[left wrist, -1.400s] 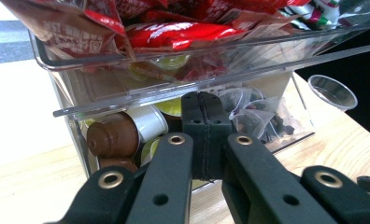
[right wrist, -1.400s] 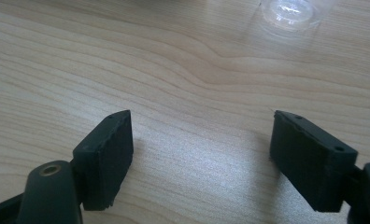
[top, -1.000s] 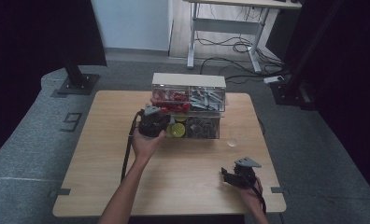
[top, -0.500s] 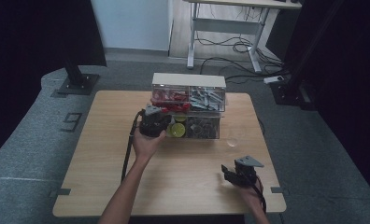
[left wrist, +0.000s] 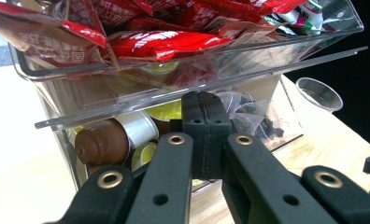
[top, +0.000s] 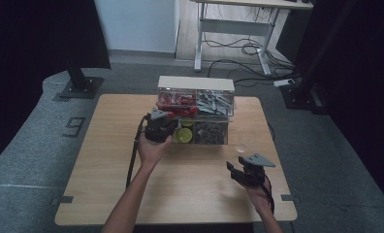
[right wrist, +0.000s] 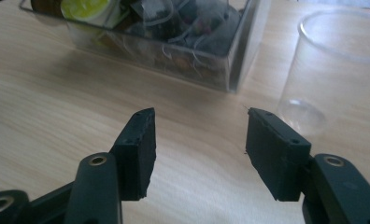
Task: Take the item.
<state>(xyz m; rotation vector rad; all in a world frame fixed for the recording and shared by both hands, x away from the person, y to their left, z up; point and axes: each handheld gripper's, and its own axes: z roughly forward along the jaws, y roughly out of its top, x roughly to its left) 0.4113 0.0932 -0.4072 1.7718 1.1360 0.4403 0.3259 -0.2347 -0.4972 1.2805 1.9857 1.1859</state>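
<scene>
Reaching into the clear two-tier plastic organiser at the table's far middle, the left gripper sits at the lower tier's opening, jaws pressed together, nothing visibly between them. Nothing looks taken out yet, I'd say. Right gripper hovers low near the clear plastic cup, jaws spread, empty.

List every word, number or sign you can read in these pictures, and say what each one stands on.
"9": a large grey numeral on the floor mat left of the table.
Print on the red packets in the clear organizer's upper tray: white characters, too blurred to read.
Green and white packet at the tray's far end: markings too small to read.
Nothing readable on the cup.
</scene>
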